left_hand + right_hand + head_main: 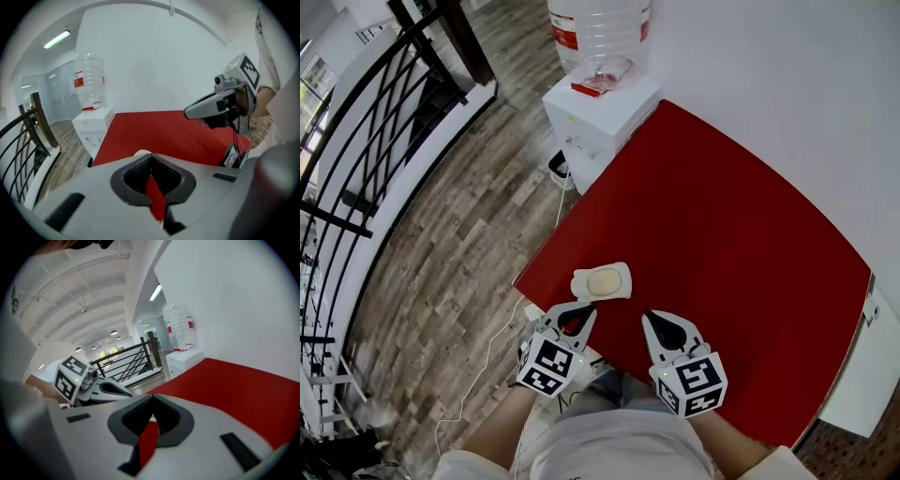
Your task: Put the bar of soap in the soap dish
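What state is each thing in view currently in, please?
bar of soap: lying in the soap dish.
soap dish: near the red table edge, holding the soap.
left gripper: shut, empty.
right gripper: shut, empty.
water bottle: inverted on the dispenser.

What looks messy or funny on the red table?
Nothing much. The soap lies flat inside its dish, and the dish sits level on the table. Nothing is spilled or broken. The dish is just rather close to the table's edge.
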Demonstrator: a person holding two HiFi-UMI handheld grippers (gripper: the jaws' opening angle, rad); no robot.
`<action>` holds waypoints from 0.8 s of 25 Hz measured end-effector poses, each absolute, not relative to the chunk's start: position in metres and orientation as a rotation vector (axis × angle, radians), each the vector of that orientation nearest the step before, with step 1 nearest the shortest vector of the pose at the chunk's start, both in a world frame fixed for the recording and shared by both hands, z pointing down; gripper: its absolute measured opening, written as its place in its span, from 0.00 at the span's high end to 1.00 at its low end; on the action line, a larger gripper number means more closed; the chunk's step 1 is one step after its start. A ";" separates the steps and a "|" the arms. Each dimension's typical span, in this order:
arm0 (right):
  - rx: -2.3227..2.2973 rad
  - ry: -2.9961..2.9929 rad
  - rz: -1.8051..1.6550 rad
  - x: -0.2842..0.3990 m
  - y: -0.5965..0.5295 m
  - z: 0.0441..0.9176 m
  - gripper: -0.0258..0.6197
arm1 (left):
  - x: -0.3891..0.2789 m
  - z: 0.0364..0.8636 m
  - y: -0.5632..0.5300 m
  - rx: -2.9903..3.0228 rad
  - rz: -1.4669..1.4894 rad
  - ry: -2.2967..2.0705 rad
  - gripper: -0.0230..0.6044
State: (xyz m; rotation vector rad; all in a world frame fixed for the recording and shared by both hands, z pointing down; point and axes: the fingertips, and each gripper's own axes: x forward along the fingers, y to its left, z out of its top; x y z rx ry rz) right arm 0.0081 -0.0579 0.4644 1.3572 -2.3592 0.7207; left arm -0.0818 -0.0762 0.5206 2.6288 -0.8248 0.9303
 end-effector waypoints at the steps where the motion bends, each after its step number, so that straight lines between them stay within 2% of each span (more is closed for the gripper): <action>1: 1.352 -2.362 0.705 0.008 -0.055 0.460 0.95 | -0.082 0.510 -0.068 2.606 0.877 -0.879 0.95; 10: 1.343 -2.433 0.631 0.006 -0.029 0.421 0.95 | -0.091 0.445 -0.012 2.376 0.475 -1.299 0.95; 20: 1.337 -2.475 0.630 -0.010 -0.004 0.403 0.95 | -0.108 0.424 -0.002 2.340 0.409 -1.447 0.95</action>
